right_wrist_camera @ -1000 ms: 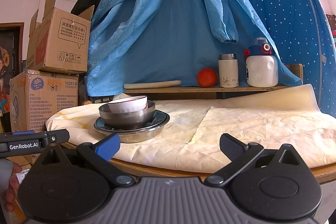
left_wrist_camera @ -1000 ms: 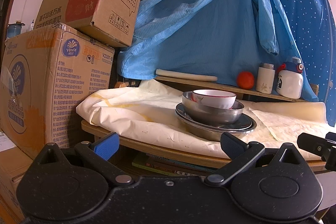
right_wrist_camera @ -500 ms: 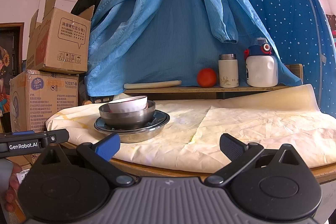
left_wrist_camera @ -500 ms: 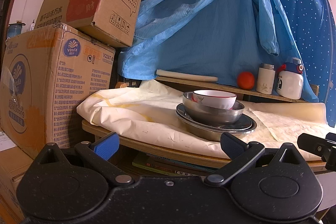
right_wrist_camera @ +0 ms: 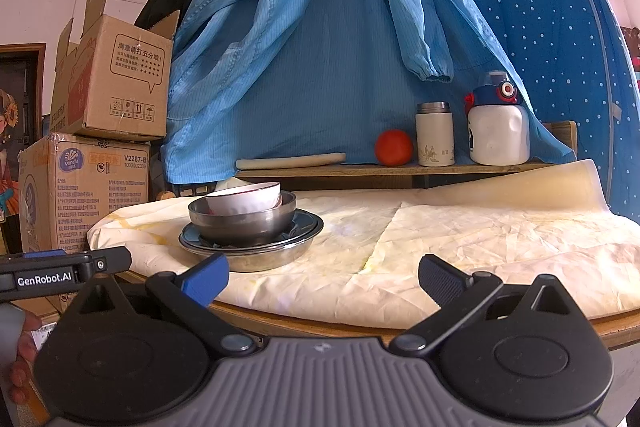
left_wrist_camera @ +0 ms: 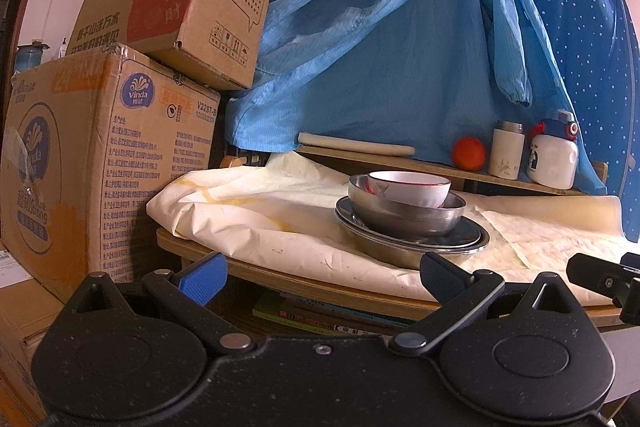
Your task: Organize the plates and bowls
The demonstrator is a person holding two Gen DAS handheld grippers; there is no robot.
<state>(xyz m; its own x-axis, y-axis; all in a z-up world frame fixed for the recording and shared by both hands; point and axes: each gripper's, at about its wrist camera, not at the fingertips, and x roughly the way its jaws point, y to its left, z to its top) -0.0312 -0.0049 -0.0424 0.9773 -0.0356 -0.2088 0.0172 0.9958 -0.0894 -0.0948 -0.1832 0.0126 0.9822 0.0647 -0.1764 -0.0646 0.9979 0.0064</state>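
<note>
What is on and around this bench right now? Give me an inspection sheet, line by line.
Surface: round wooden table under a creased cream cover.
Job's things: one stack left of centre; white bowl in a steel bowl on steel plates.
Clutter: back shelf holds a rolled cream item, orange ball, white flask, white bottle; books under the table.
Grippers: left gripper and right gripper both open, empty, short of the table edge.
Cables: nothing seen.
Surroundings: two stacked cardboard boxes at left, blue garment and dotted blue cloth behind.
</note>
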